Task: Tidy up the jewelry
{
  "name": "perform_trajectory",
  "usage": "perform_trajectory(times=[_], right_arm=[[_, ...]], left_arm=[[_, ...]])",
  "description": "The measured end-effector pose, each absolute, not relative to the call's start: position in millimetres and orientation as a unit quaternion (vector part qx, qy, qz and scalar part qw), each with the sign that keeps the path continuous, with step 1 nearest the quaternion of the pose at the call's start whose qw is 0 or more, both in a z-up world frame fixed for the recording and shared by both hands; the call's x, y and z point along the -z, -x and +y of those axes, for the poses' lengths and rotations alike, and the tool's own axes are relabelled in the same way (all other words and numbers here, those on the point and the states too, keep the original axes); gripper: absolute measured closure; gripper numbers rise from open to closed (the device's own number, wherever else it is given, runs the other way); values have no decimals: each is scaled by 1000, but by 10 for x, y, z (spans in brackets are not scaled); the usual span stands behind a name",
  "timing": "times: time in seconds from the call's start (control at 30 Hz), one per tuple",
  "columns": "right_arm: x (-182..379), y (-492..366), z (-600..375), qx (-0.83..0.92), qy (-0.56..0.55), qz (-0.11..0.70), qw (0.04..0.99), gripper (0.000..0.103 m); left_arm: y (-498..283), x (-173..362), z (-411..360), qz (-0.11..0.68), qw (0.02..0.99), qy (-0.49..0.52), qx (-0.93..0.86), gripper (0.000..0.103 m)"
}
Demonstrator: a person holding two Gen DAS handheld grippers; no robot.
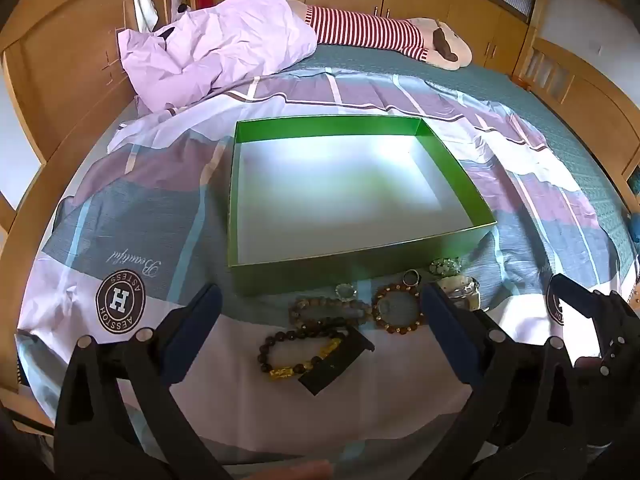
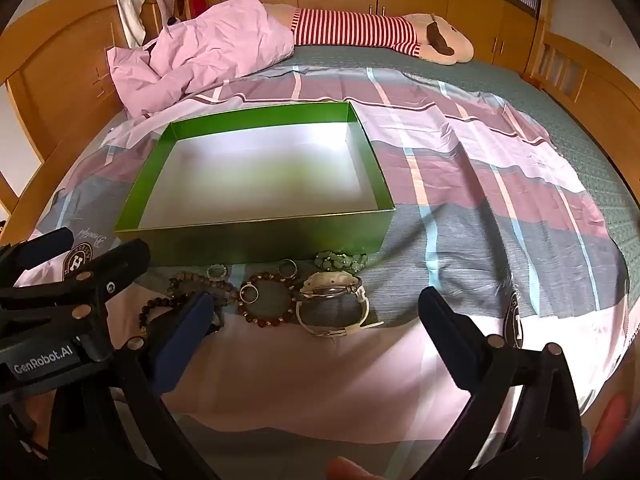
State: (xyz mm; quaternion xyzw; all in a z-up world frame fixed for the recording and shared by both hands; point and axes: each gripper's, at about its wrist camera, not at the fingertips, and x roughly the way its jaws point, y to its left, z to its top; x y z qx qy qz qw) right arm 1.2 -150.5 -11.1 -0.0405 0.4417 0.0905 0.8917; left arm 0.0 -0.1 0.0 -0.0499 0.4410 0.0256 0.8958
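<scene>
A green box [image 1: 352, 276] with a pale, bare floor sits open on a bed [image 1: 520, 92] covered by a pink, grey and purple patterned sheet [image 1: 120, 208]. Just in front of the box lies a cluster of jewelry: a dark bead bracelet with gold charms [image 1: 298, 354], a brown bead bracelet [image 1: 400, 312], a ring [image 2: 287, 268], a green bead bracelet [image 2: 340, 262] and a white watch [image 2: 334, 304]. The left gripper [image 1: 320, 316] hovers over the dark bracelets, fingers spread wide, holding nothing. The right gripper [image 2: 316, 312] hovers by the watch, fingers also spread and unloaded. A pink quilt [image 1: 216, 44] lies at the bed's far end.
</scene>
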Motion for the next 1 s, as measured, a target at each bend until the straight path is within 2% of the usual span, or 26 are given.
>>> perform_trajectory(times=[1.0], right_arm=[[143, -38, -1462, -93, 46, 445, 889, 2]], left_arm=[[-12, 46, 14, 449, 892, 40, -25, 4]])
